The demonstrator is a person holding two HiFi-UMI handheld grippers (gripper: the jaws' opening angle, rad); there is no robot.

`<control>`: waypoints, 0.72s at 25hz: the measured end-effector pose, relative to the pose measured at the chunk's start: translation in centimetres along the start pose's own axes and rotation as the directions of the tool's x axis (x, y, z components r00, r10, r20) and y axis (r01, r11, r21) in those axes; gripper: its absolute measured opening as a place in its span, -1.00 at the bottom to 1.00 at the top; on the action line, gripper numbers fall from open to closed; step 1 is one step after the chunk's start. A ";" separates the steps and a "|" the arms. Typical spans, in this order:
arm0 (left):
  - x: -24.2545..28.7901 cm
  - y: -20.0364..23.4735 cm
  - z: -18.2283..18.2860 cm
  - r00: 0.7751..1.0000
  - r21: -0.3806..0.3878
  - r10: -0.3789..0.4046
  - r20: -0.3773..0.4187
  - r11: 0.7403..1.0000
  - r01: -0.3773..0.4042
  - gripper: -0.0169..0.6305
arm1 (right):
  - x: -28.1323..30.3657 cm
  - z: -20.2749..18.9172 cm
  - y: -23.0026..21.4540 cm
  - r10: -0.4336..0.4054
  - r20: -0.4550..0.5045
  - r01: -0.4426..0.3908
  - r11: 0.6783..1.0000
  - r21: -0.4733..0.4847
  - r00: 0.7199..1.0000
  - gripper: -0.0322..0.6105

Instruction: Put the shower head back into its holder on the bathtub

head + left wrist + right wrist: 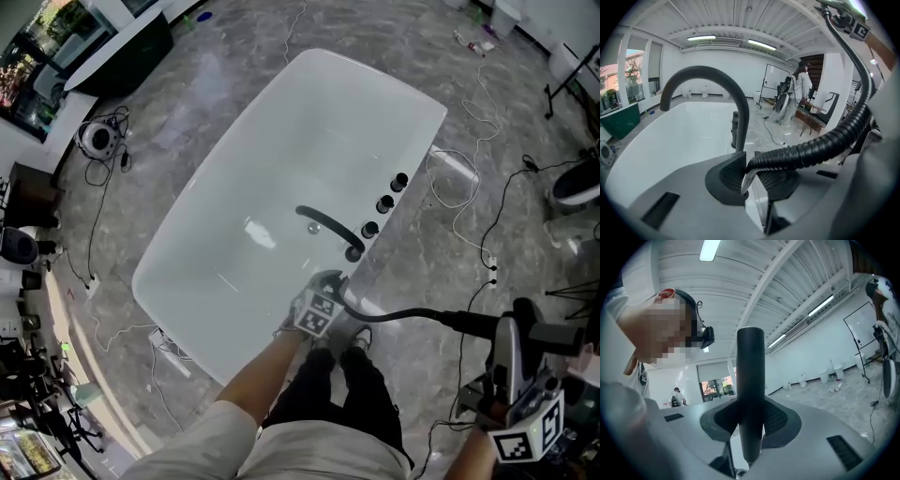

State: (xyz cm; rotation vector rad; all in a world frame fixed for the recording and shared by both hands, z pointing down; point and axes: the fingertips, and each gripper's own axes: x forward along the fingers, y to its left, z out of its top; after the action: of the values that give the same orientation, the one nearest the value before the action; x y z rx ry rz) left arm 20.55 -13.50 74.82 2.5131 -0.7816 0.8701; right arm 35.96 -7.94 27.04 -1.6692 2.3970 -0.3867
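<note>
Stands at the near side of the white bathtub (281, 141), looking steeply down onto it. Pinches the ribbed black hose (811, 145) between the fingers (729, 171) of the left gripper (750, 174), close to its lower end, where a pale silvery stretch dips down between the pads. Holds those fingers low at the tub's rim, with the black arched spout (712, 75) rising just beyond them and a row of black knobs (384, 203) further along the rim past the spout. Cannot tell from these views which rim fitting is the holder. Leads the hose up and off to the right of the left fingers, then, in the head view, out over the grey marbled floor (234, 56) to the right gripper (751, 423), well apart from the tub. Clamps the shower head (750, 376) there by its dark round handle, upright between the right fingers (780, 420), pads pressed against both its sides and its flat top standing well above them. Catches, far beyond the left fingers, a person (799, 86) by a whiteboard (776, 79) and loose cables on the floor.
</note>
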 end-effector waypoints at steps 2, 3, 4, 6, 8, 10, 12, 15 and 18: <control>0.8 0.3 -1.4 0.999 -0.003 -0.012 -0.031 1.000 0.012 -0.78 | 1.2 -0.9 0.2 0.028 0.014 -0.028 0.999 0.029 1.000 -0.52; 1.2 0.3 -2.2 0.999 -0.006 -0.020 -0.046 1.000 0.020 -0.78 | 1.7 -1.4 0.3 0.042 0.022 -0.043 0.998 0.044 0.999 -0.52; 1.6 0.3 -3.0 0.998 -0.010 -0.028 -0.061 1.000 0.028 -0.78 | 2.2 -1.7 0.6 0.057 0.029 -0.059 0.997 0.054 0.998 -0.52; 2.4 0.2 -4.9 0.995 -0.019 -0.043 -0.089 0.999 0.042 -0.78 | 3.3 -2.3 1.3 0.095 0.037 -0.098 0.993 0.063 0.995 -0.52; 3.0 0.1 -6.0 0.992 -0.014 -0.056 -0.112 0.998 0.055 -0.77 | 4.4 -3.0 2.4 0.145 0.042 -0.148 0.986 0.072 0.989 -0.52; 3.2 0.2 -6.6 0.989 -0.006 -0.070 -0.129 0.998 0.070 -0.66 | 5.6 -3.7 3.7 0.191 0.040 -0.193 0.979 0.071 0.981 -0.52; 3.0 0.3 -7.2 0.987 -0.009 -0.081 -0.136 0.997 0.081 -0.62 | 6.6 -4.8 4.7 0.221 0.039 -0.223 0.971 0.086 0.975 -0.52; 2.3 0.4 -7.9 0.985 -0.023 -0.092 -0.143 0.996 0.090 -0.62 | 8.0 -6.9 5.2 0.249 0.022 -0.250 0.962 0.111 0.968 -0.52; 0.8 0.4 -8.2 0.986 -0.034 -0.101 -0.133 0.995 0.097 -0.62 | 9.4 -9.1 5.2 0.248 -0.009 -0.245 0.962 0.122 0.969 -0.52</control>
State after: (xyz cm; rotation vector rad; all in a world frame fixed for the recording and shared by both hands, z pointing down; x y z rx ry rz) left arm 17.19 -10.00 81.48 2.4179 -0.6159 0.9753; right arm 25.32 -14.17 33.93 -1.3029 2.5040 -0.4999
